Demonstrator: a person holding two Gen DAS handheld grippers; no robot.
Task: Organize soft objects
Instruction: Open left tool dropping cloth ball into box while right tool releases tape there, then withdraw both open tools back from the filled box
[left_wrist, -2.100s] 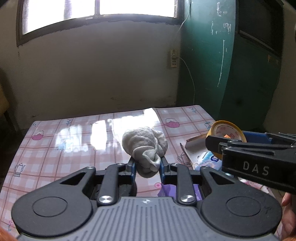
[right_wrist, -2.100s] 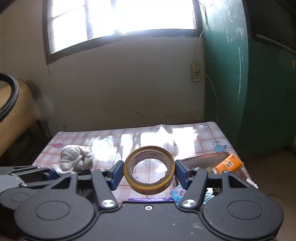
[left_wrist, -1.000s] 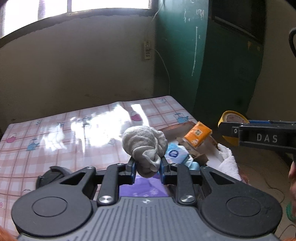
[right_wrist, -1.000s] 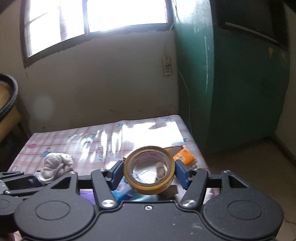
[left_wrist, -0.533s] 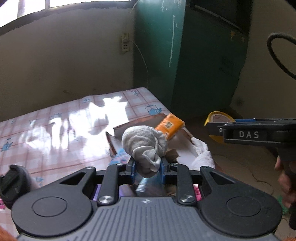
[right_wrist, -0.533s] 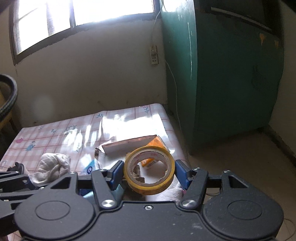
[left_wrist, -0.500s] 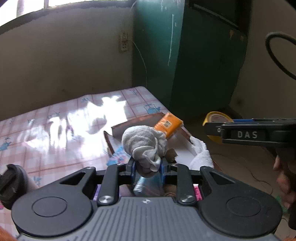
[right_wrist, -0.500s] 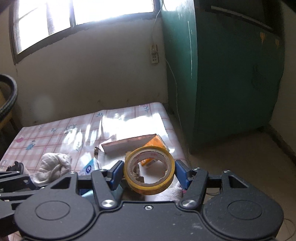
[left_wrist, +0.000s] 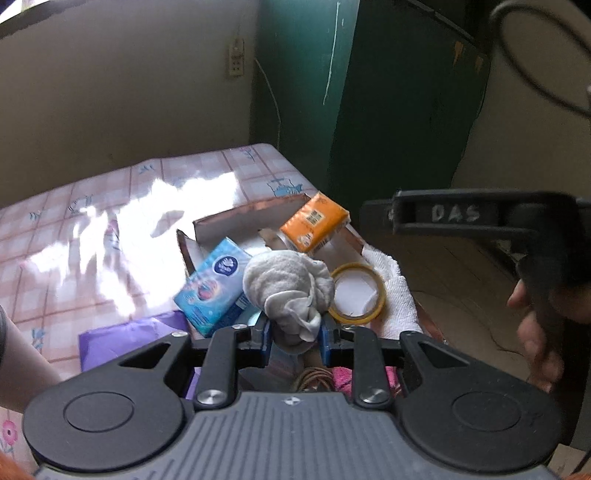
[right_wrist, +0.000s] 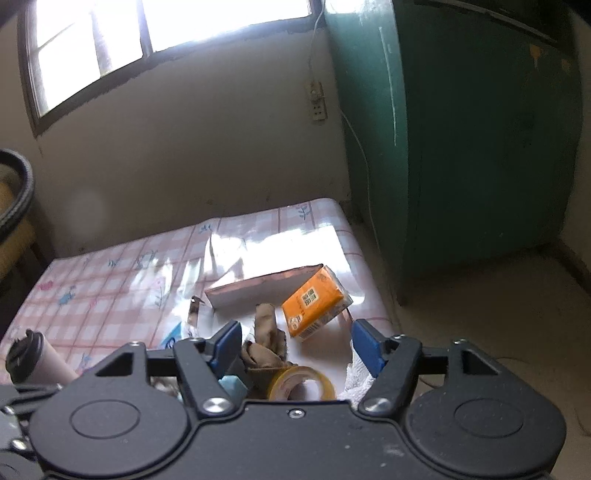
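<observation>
My left gripper is shut on a grey balled-up cloth and holds it above the open cardboard box. In the box lie a yellow tape roll, an orange tissue pack, a blue tissue pack and a white cloth. My right gripper is open and empty just above the tape roll, next to a brown cloth and the orange pack.
The box sits at the right end of a pink checked table. A purple sheet lies in front of the box. A black-capped bottle lies at the left. A green cabinet stands to the right.
My right gripper has opened and the tape roll has dropped into the box. My left gripper has moved over the box with the grey cloth still in it.
</observation>
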